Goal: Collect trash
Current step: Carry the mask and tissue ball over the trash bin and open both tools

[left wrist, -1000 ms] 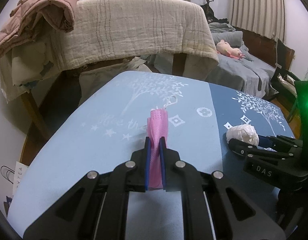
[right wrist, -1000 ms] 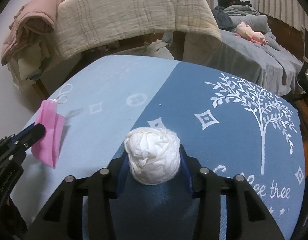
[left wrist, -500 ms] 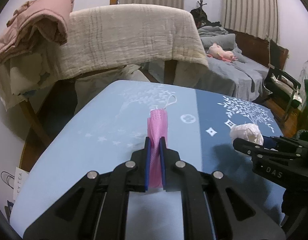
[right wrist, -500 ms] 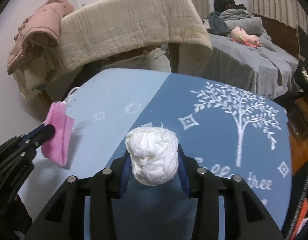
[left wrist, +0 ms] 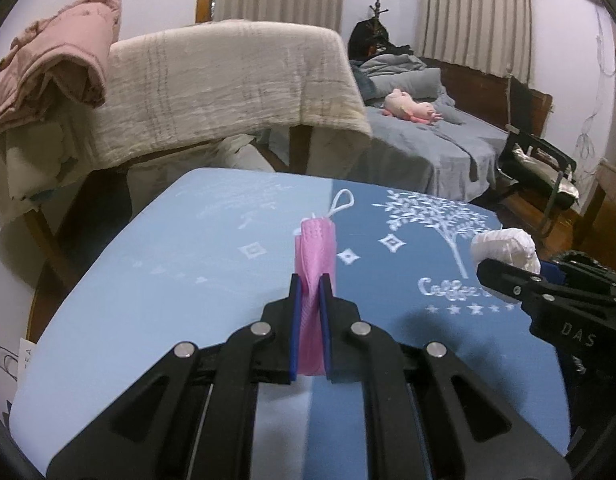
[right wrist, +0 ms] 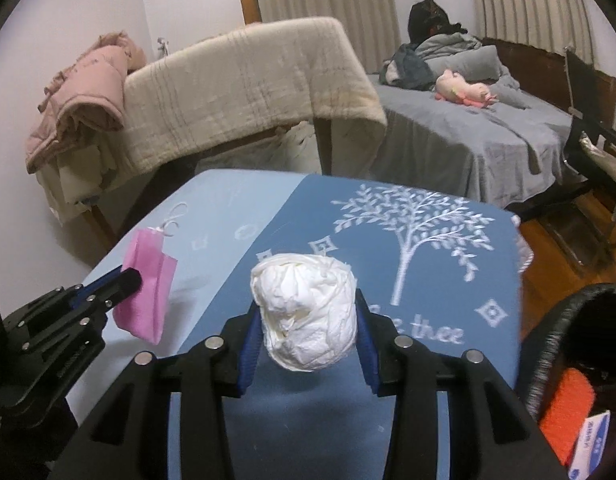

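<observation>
My left gripper (left wrist: 309, 280) is shut on a folded pink face mask (left wrist: 315, 252), which sticks up between the blue pads with its white ear loop on top. In the right wrist view the same pink mask (right wrist: 148, 280) hangs from the left gripper (right wrist: 130, 278), lifted off the table. My right gripper (right wrist: 306, 312) is shut on a crumpled white paper ball (right wrist: 304, 312), also held above the cloth. The paper ball (left wrist: 503, 246) and right gripper (left wrist: 483, 270) show at the right of the left wrist view.
A table under a blue cloth (right wrist: 427, 248) with a white tree print lies below both grippers. Behind it stand a frame draped with a beige blanket (left wrist: 228, 88) and a pink jacket (left wrist: 56, 72), and a grey bed (right wrist: 487, 128). A dark bin (right wrist: 567, 320) with orange litter sits lower right.
Both grippers rose and drew back from the table, each carrying its item. The room behind comes further into view and the table looks smaller.
</observation>
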`<state>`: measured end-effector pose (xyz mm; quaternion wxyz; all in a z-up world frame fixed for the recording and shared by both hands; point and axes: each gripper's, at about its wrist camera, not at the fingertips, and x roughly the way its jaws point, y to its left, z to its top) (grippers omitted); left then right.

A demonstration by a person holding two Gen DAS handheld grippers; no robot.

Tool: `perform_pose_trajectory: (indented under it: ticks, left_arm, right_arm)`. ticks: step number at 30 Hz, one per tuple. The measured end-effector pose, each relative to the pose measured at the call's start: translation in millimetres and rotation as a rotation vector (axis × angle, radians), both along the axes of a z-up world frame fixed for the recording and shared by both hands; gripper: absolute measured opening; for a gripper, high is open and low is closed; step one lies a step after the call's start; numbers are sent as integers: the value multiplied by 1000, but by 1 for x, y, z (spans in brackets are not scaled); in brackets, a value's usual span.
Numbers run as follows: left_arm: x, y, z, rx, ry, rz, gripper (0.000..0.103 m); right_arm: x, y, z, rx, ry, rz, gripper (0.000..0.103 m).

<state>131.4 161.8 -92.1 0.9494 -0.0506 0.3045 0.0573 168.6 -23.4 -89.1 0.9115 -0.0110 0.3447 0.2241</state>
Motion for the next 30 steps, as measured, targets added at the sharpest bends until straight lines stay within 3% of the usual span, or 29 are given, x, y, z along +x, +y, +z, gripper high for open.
perform_pose_trajectory:
  ticks: [18,30]
  left_arm:
    - [-33,-97,49,4,-95,-172,8]
    - [-48,-141,67,2,-128,-271,8]
  right_arm:
    - [-68,-99,52,55,-103,-99,42]
    - [-101,-140,74,57,-176,-157,42]
